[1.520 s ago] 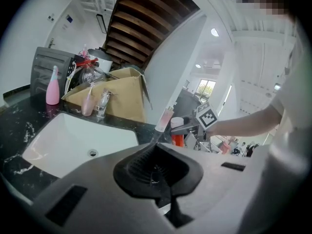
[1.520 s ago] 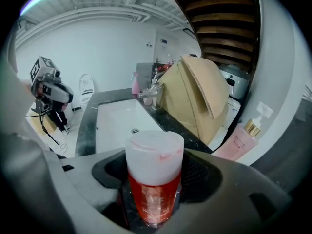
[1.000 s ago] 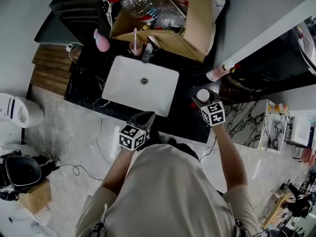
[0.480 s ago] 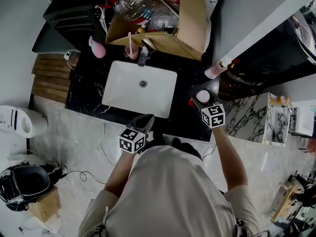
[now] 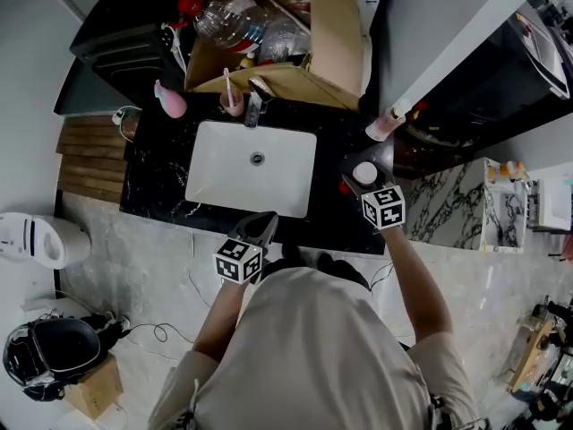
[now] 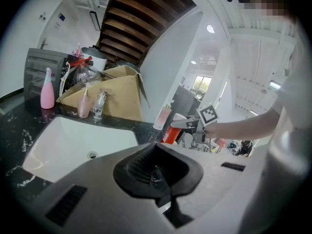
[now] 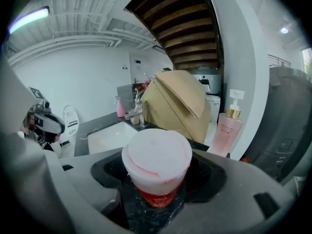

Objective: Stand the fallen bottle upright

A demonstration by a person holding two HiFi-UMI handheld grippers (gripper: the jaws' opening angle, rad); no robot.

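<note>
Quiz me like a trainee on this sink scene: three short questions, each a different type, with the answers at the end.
1. True or false: the left gripper holds the red bottle.
2. What stands between the fingers of the right gripper? A) a toothbrush cup B) the red bottle with the white cap C) a tap
3. In the right gripper view, name the thing that stands just right of the cardboard box.

Key: 1 false, its fingers are together on nothing. 2 B. 3 the pink pump bottle.
</note>
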